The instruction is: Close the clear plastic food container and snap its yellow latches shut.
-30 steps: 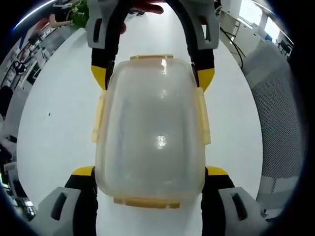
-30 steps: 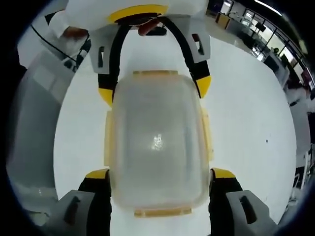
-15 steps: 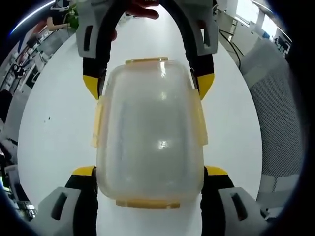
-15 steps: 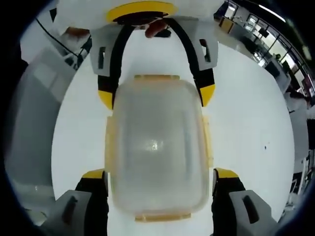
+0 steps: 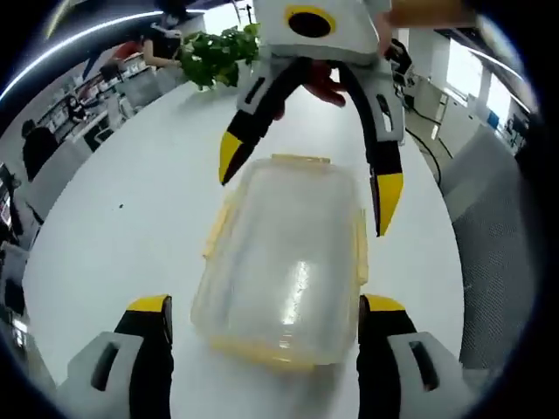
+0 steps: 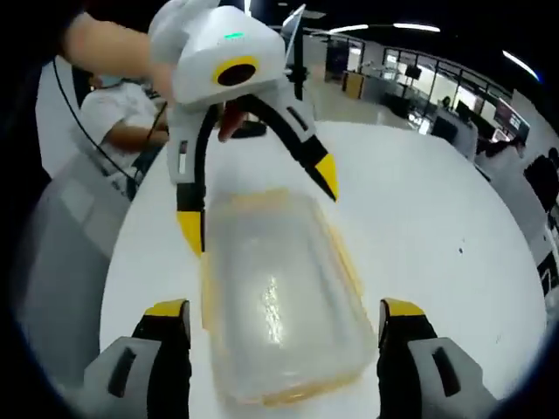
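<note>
Both tools have lifted off the box (image 5: 284, 262) since a moment ago, jaws spread wide and holding nothing. It lies on the white worktop (image 5: 131, 236) between my left tool (image 5: 262, 371) and right tool (image 5: 306, 183), long axis running tool to tool: frosted plastic, rounded corners, yellow latches (image 5: 360, 249) along its edges.

Container (image 5: 284, 266) on table (image 5: 113, 262), between facing left gripper (image 5: 266, 305) and right gripper (image 6: 284, 307)
</note>
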The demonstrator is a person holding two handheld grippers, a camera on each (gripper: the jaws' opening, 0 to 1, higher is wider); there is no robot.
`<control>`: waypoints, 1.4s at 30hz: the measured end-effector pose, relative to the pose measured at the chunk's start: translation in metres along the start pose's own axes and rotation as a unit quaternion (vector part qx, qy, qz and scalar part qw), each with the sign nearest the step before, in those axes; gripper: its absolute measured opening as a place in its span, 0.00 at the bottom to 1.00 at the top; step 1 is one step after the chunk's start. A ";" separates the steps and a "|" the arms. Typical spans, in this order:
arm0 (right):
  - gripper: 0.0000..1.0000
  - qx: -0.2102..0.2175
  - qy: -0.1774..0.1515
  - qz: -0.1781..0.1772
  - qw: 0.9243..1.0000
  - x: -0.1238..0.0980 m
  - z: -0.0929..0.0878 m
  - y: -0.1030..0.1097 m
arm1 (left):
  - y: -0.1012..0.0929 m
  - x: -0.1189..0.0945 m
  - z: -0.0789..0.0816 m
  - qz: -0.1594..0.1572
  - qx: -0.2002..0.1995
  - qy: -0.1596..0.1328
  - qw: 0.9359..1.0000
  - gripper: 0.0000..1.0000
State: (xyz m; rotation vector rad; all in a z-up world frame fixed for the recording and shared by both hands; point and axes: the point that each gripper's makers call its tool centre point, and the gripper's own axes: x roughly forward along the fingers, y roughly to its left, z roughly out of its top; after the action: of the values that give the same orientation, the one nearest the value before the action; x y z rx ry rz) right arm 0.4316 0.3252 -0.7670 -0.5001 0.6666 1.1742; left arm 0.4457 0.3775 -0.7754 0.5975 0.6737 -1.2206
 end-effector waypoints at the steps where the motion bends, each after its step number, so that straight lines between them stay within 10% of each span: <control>1: 0.91 0.011 -0.012 -0.010 1.000 -0.002 0.001 -0.002 | 0.000 -0.003 0.006 0.003 -0.014 -0.027 1.000 0.89; 15: 0.95 0.157 -0.152 -0.116 0.969 -0.027 0.011 -0.018 | -0.005 -0.022 0.015 0.057 -0.080 -0.138 0.985 0.91; 42: 0.90 0.214 -0.187 -0.178 0.942 -0.069 0.001 0.007 | -0.026 -0.061 0.000 0.097 -0.213 -0.203 0.951 0.89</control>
State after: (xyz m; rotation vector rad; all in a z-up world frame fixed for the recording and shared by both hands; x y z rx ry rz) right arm 0.4094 0.2823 -0.7180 -0.0169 0.4555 0.7211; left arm 0.4082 0.4098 -0.7315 0.0434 0.4918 -0.9345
